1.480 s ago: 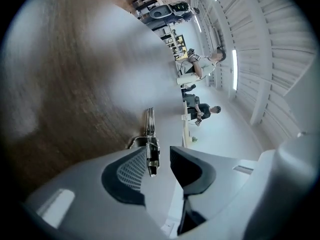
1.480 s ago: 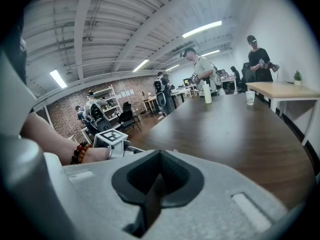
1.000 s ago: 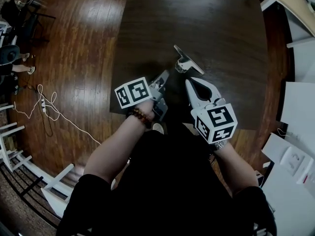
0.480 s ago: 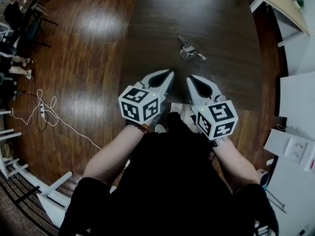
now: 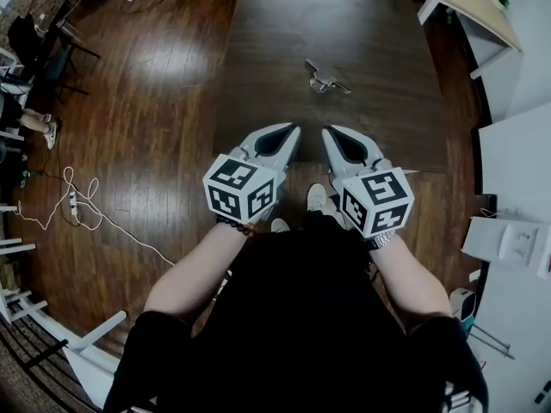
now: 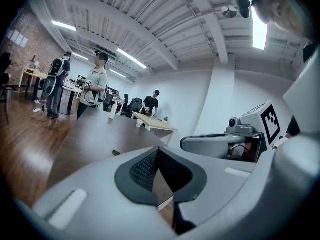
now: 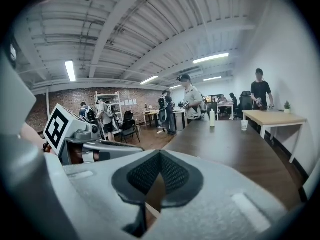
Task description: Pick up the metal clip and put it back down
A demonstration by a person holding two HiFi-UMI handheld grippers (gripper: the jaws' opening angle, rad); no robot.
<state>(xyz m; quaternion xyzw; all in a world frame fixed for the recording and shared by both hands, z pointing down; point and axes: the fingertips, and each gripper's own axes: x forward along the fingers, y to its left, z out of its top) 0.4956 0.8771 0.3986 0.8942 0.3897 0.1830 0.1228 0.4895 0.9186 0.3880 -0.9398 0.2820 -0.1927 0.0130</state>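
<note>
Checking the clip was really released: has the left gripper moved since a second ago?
Yes. The left gripper, shut and empty, has pulled back from the metal clip toward the table's near edge.

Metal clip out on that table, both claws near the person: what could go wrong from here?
The metal clip lies on the table, apart from both grippers. The left gripper and right gripper are shut and empty, so reaching in like that would probably just shove the clip along. It also looks small and thin, so opened jaws might slip off it.
</note>
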